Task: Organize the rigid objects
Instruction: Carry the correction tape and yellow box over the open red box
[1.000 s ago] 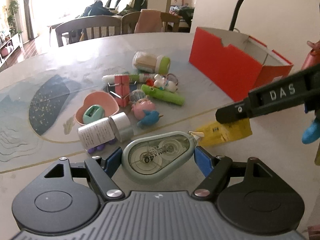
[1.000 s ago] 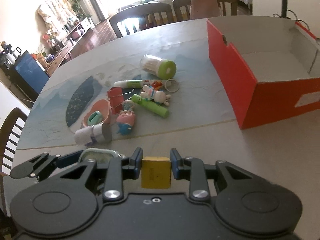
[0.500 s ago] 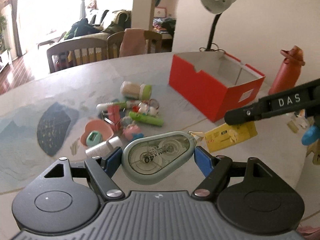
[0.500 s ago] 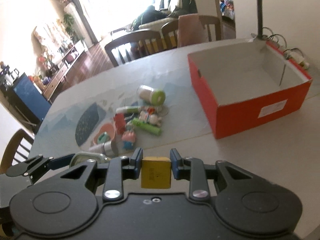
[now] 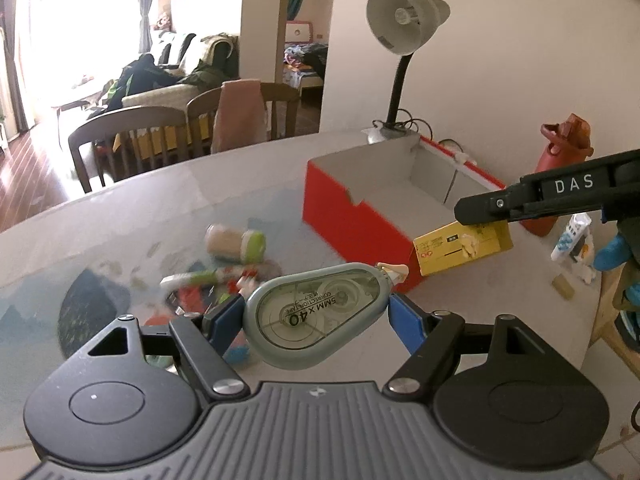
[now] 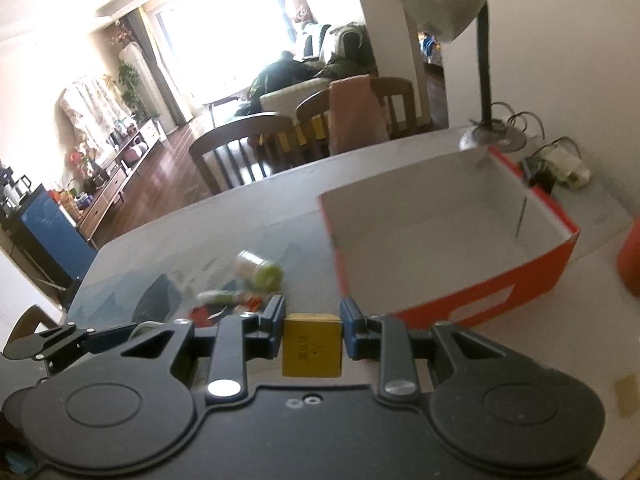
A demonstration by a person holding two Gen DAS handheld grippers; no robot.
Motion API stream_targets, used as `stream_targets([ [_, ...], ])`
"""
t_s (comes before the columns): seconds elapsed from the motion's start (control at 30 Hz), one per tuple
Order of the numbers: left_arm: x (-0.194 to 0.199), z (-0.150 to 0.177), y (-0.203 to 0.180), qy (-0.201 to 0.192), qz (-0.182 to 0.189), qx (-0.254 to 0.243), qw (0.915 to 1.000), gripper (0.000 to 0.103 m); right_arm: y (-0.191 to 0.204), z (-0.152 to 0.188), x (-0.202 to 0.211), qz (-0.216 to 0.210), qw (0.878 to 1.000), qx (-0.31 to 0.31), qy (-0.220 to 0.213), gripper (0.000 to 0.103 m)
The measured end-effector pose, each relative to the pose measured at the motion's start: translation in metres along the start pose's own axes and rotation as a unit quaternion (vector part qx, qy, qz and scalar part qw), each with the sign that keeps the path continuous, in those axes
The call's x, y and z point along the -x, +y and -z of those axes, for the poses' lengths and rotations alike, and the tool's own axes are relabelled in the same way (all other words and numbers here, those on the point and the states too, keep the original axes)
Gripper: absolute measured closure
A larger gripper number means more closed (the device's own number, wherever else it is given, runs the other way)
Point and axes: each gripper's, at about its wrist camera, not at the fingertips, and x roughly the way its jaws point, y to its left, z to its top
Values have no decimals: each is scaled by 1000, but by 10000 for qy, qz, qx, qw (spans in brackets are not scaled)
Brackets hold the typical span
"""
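Note:
My left gripper point(image 5: 316, 316) is shut on a grey-green correction tape dispenser point(image 5: 316, 314) and holds it in the air above the table. My right gripper point(image 6: 312, 324) is shut on a small yellow box point(image 6: 312, 350); that box also shows in the left wrist view point(image 5: 460, 246) in front of the red cardboard box. The open red box point(image 6: 480, 296), white inside, stands ahead and to the right of both grippers point(image 5: 352, 220). A pile of small items with a green-capped jar point(image 6: 260, 270) lies on the table left of the red box point(image 5: 236, 244).
A grey desk lamp point(image 5: 404, 28) stands behind the red box. A red bottle point(image 5: 560, 164) and small packets point(image 5: 572, 236) stand at the right by the wall. Wooden chairs point(image 6: 248, 152) line the table's far edge.
Both grippers have risen well above the table with their objects and moved toward the red box; the pile looks smaller and the box's inside now shows.

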Motion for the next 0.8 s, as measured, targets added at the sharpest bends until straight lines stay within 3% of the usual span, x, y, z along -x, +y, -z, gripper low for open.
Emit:
stream_targets([
  [0.3,-64,-57,-49,92,55,-142,9998,25,-75,-42,-22,196,9998,15,-80,75],
  [0.53,-127,-92,-80,328,-38,-111,9994,25,-129,-55,-62,404,9991,12,153,75],
  [0.8,-198,-121,-102,678,-265,-71,9973,25,-162,-66,-100,419,9986,136,307,75],
])
